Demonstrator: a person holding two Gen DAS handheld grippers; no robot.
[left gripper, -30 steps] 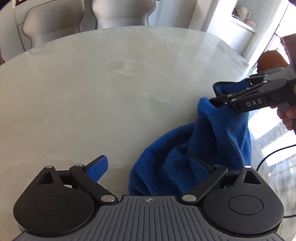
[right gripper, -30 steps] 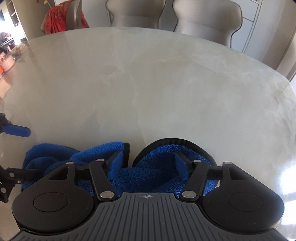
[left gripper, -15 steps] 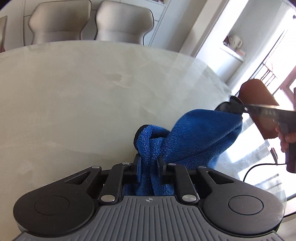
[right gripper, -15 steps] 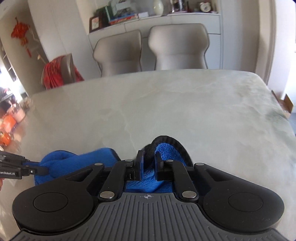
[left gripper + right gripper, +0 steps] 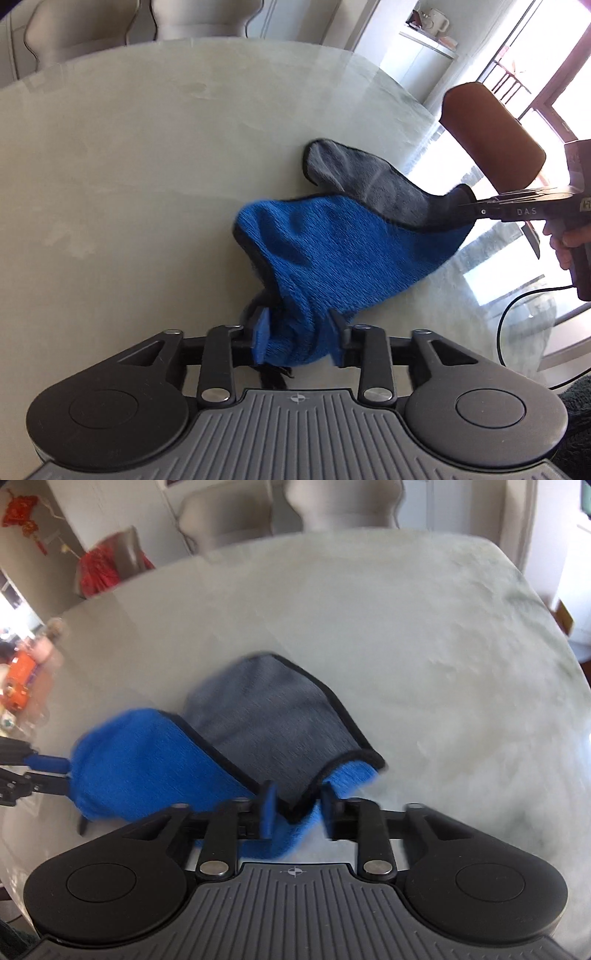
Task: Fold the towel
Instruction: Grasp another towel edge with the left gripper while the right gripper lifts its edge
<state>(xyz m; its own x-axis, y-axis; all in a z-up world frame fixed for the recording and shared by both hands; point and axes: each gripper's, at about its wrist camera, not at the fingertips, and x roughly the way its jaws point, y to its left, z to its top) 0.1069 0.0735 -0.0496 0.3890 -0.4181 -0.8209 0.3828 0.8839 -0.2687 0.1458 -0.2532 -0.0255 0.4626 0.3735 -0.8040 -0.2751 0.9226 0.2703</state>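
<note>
- Left wrist view: your left gripper (image 5: pixel 298 332) clamps the towel (image 5: pixel 332 251).
- Right gripper (image 5: pixel 295 812) clamps another corner; keep the towel taut above the worktop (image 5: pixel 147 147).

Pale stone table in a bright dining room

The round marble table (image 5: pixel 140 155) fills both views. In the left wrist view, two pale chairs (image 5: pixel 92 26) stand beyond its far edge at 11 o'clock, a brown chair back (image 5: pixel 491 136) rises at 2 o'clock, a shelf holds a white mug (image 5: pixel 436 26) at 1 o'clock, and a black cable (image 5: pixel 517 314) loops at 4 o'clock. In the right wrist view, red cloth (image 5: pixel 99 572) drapes a chair at 10 o'clock.
</note>
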